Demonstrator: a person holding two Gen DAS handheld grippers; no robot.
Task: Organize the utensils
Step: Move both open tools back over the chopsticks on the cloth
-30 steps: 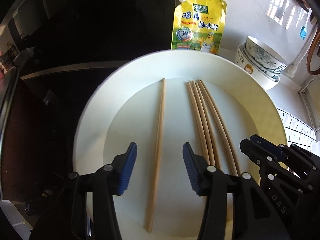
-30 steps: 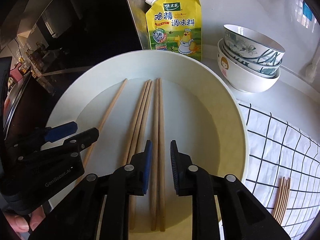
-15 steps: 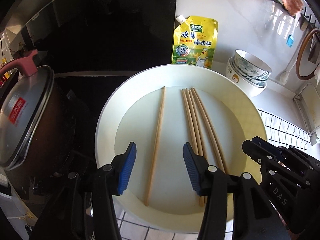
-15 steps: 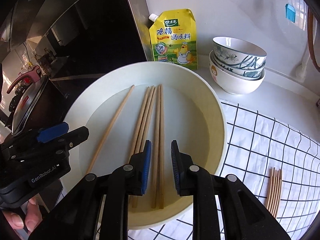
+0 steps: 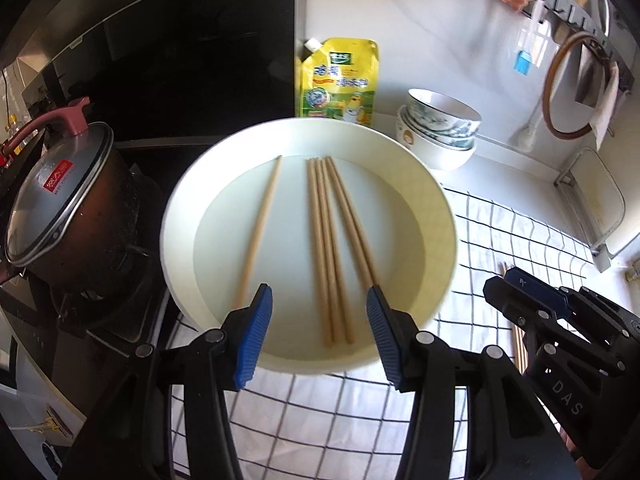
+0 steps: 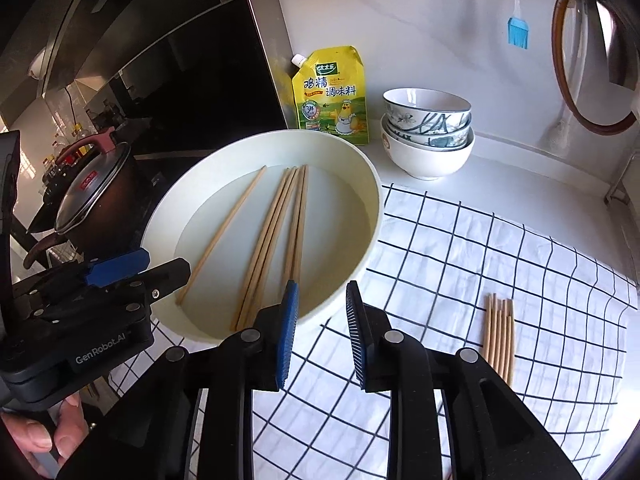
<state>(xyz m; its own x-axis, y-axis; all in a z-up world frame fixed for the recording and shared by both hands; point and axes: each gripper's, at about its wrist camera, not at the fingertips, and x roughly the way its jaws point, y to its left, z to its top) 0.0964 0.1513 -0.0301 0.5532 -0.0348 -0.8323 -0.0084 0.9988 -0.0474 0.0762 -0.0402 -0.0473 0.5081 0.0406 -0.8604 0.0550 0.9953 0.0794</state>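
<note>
Wooden chopsticks (image 5: pixel 328 248) are lying in the white basin (image 5: pixel 440 216) at the worktop's left edge; another bundle (image 6: pixel 499 332), partly hidden, on checked cloth (image 6: pixel 480 248). Left gripper (image 5: pixel 318 336) jaws spread, empty. Right gripper (image 6: pixel 320 336) jaws have just been opening, empty.

A: What colour is the big dish (image 5: pixel 440 216)?
B: Cream-white, and the chopsticks (image 5: pixel 326 248) in it are pale tan wood, same as the bundle (image 6: pixel 499 334) near the bench's right edge.

A: And the cloth (image 6: pixel 500 248) on the bench?
B: White with a thin black grid.

A: The pouch (image 6: pixel 331 94) at the bench's back edge?
B: Yellow with green fields, a cartoon chicken and dark lettering, white spout.

A: The stacked bowls (image 6: pixel 427 130)?
B: White; the upper ones carry a blue-grey floral pattern.

A: The tools?
B: Both grippers are black, with blue ribbed pads (image 6: pixel 289 330). The pot (image 5: pixel 70 216) is dark brown, with a silvery lid bearing a red label and a pink handle.
</note>
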